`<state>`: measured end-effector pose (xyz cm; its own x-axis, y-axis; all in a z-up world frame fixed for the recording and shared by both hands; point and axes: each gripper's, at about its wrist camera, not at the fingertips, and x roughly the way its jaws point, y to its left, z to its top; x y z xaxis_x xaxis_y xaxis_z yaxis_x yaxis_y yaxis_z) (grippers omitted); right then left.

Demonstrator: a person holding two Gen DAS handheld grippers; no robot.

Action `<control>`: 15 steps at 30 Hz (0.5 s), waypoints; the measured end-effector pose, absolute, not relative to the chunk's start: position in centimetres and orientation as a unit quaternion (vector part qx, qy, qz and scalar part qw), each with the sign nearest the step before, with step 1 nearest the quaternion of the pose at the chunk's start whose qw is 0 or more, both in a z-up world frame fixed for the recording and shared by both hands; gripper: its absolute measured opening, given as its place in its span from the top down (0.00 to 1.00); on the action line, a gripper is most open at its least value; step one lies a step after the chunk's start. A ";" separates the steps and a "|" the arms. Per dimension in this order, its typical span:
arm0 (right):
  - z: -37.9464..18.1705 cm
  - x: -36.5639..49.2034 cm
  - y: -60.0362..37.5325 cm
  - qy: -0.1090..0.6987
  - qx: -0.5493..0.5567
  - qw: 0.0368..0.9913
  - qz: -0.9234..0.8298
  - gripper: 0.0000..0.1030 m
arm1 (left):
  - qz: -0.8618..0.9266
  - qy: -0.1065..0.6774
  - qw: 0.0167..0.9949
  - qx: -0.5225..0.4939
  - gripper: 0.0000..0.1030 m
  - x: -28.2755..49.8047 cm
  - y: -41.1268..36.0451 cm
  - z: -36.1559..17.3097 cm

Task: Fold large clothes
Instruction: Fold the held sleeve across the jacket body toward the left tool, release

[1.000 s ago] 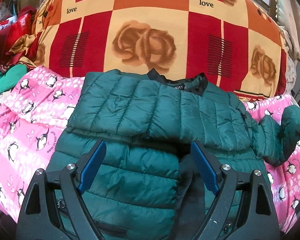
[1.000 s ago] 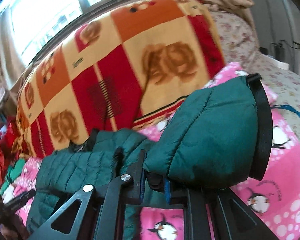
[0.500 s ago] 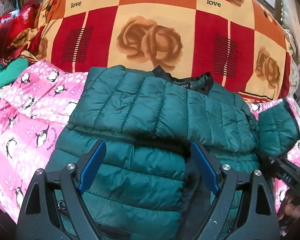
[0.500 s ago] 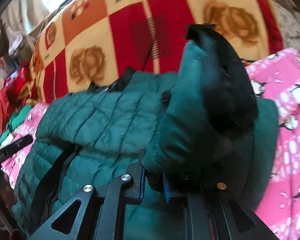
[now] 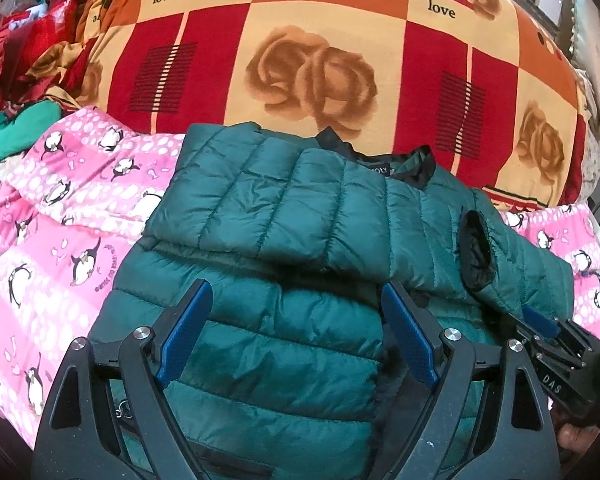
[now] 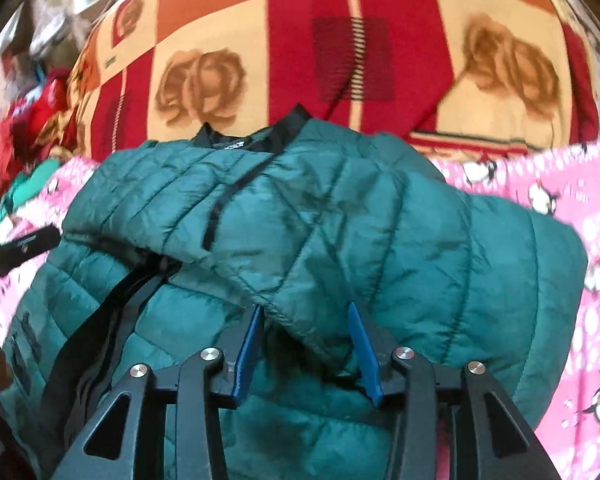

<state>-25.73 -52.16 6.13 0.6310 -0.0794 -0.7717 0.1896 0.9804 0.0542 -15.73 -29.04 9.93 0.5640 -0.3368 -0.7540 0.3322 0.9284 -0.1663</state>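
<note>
A dark green quilted puffer jacket (image 5: 284,240) lies on the pink penguin bedspread (image 5: 60,216), collar toward the far side. Its left sleeve is folded across the chest. Its right sleeve (image 5: 512,256) now lies folded inward, black cuff lining showing. My left gripper (image 5: 296,320) is open and empty, hovering over the jacket's lower front. My right gripper (image 6: 306,312) is open, its blue pads either side of the sleeve's cuff edge (image 6: 300,320), no longer pinching it. The right gripper also shows in the left wrist view (image 5: 540,324) at the jacket's right edge.
A big red, orange and cream rose-print blanket (image 5: 312,52) is heaped behind the jacket. Red and green clothes (image 5: 16,80) are piled at the far left. The left gripper's tip (image 6: 16,248) shows at the left edge of the right wrist view.
My right gripper carried the right sleeve left over the jacket body, laid it down and opened. The left gripper stayed open, drifting slightly closer over the jacket.
</note>
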 end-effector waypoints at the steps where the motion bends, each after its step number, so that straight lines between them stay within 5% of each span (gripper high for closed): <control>1: 6.3 -25.6 -51.7 0.421 0.055 0.902 -0.075 0.59 | -0.189 0.427 0.884 -0.002 0.16 -15.7 -29.0 9.9; 7: 6.3 -23.9 -50.3 0.416 0.024 0.907 -0.064 0.44 | -0.190 0.428 0.884 -0.005 0.16 -15.6 -28.8 9.9; 12: 5.6 -21.8 -51.6 0.418 0.093 0.903 -0.037 0.44 | -0.190 0.427 0.884 -0.004 0.16 -15.6 -28.8 9.9; 13: 5.3 -21.6 -52.0 0.419 0.109 0.901 -0.035 0.46 | -0.189 0.427 0.884 -0.005 0.16 -15.6 -28.7 10.0; 15: 4.8 -21.4 -52.8 0.419 0.129 0.898 -0.034 0.66 | -0.187 0.426 0.885 -0.007 0.16 -15.4 -28.3 10.0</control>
